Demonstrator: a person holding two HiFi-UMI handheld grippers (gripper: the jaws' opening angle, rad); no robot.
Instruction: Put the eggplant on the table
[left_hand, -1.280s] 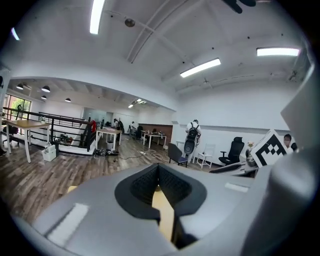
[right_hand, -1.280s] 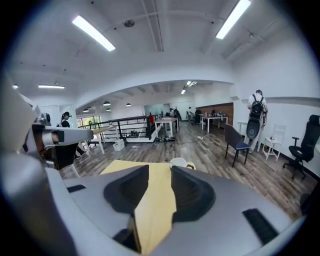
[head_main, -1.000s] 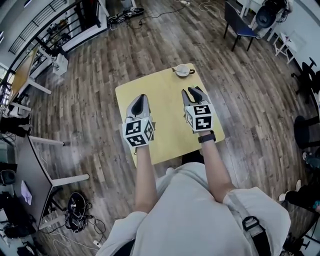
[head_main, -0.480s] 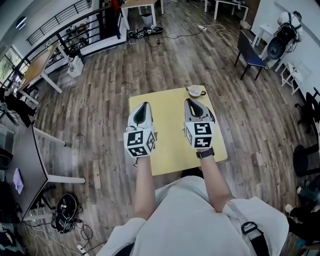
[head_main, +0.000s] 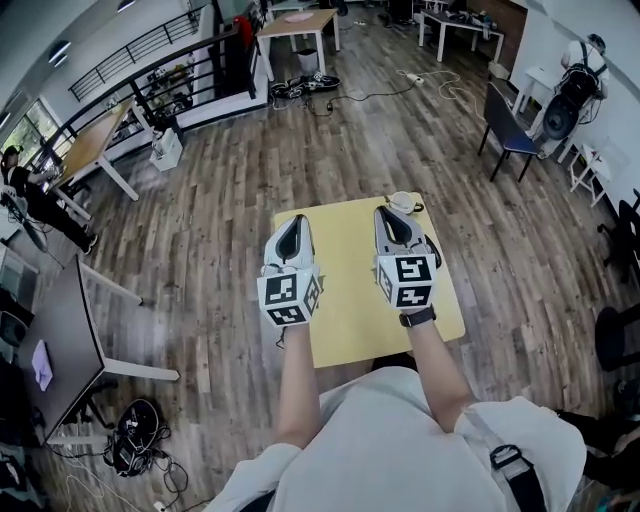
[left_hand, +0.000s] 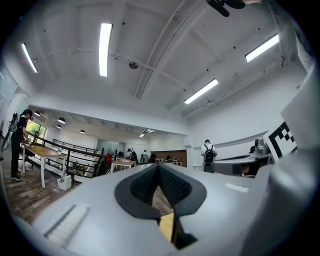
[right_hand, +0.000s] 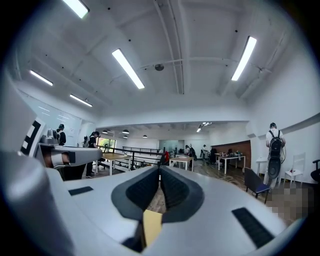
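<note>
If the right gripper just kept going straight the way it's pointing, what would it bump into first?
Probably nothing near: the right gripper points level over the yellow table, seemingly above the small bowl. Its view shows open floor up to a distant white table.

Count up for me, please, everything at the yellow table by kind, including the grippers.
Grippers: 2 (left gripper, right gripper, both shut, nothing between the jaws)
Yellow table: 1
White bowl: 1
Dark thing on the table, half hidden by the right gripper, possibly the eggplant: 1
Total: 5
</note>
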